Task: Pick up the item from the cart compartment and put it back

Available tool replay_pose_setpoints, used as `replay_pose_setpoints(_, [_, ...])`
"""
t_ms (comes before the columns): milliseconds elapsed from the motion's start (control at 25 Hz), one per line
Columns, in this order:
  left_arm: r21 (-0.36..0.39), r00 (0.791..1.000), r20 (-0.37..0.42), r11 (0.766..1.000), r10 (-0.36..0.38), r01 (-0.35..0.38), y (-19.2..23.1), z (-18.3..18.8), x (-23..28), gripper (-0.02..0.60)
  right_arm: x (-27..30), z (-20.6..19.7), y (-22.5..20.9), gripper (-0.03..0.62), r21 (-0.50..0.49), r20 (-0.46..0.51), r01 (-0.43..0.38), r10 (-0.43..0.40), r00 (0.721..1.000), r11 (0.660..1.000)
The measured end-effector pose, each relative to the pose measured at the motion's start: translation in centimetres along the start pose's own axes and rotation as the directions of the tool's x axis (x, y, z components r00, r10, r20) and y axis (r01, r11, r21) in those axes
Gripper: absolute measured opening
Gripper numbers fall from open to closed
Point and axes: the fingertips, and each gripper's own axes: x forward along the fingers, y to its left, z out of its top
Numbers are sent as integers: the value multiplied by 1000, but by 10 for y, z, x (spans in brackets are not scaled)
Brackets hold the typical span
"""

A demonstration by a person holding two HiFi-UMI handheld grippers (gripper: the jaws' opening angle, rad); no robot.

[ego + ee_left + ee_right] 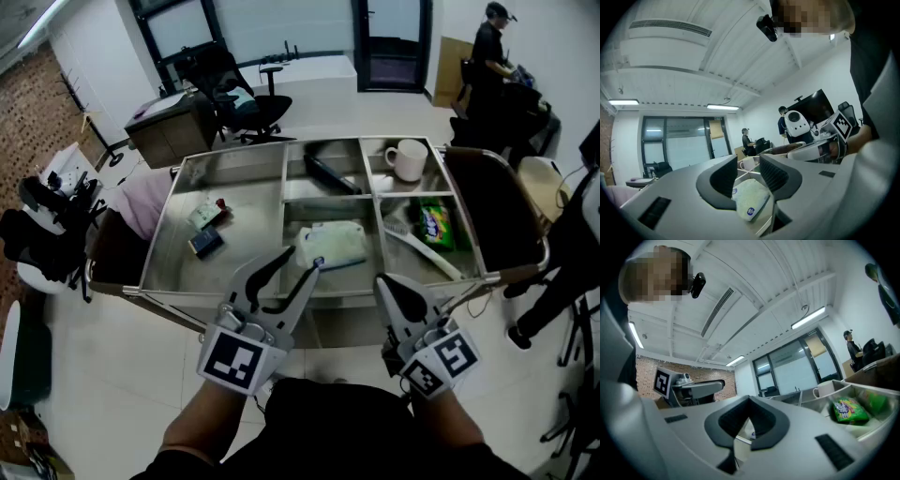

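A white soft packet (pixel 330 246) with blue print lies in the middle front compartment of the steel cart (pixel 187 298). My left gripper (pixel 300 260) hovers at the packet's near edge with its jaws apart. In the left gripper view the packet (pixel 750 199) shows past the gap of the left gripper (pixel 747 164), and neither pad presses on it. My right gripper (pixel 384 281) hangs over the cart's front rim, right of the packet, its tips together. In the right gripper view the right gripper (pixel 749 400) is shut with nothing between its jaws.
A white mug (pixel 408 157) and a black object (pixel 328 173) sit in the back compartments. A green snack bag (pixel 436 225) and a white utensil (pixel 424 253) lie at the right, two small items (pixel 206 230) at the left. A person (pixel 489 56) stands far right.
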Motion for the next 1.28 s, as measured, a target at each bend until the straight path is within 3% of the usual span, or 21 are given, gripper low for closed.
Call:
replay_pose_setpoints(80, [38,999,-42,999,-24,26,0,0,7,178,-2,0,-1,17,2,-3,3,-3,1000,1000])
replay_pose_setpoints(320, [161,980,-166,977,-112,139,3,-4,30,209,-3,0,-1,17,1,1,4,-4,1000,1000])
replay_pose_setpoints(560, [239,942,-295,942,-163,238,7,-18,50,209,-7,2,-2,17,-2,2,14,-14,1000,1000])
replay_pose_setpoints(680, [295,910,-379,911,-166,289,8,-28,62,209,-10,5,-4,17,-5,6,21,-21,1000,1000])
replay_pose_setpoints(720, [303,896,-409,900,-175,314,9,-32,67,209,-11,6,-4,17,-5,8,24,-24,1000,1000])
replay_pose_setpoints(800, [305,860,-469,878,-200,370,9,-42,78,274,-12,7,-5,17,-5,10,29,-29,1000,1000])
replay_pose_setpoints(1160, [283,651,-719,752,-244,595,1,-97,114,275,-14,11,-1,17,-6,21,32,-32,999,999])
replay_pose_setpoints(1280, [244,588,-767,732,-255,636,2,-110,123,275,-16,10,-3,17,-6,18,39,-39,999,999])
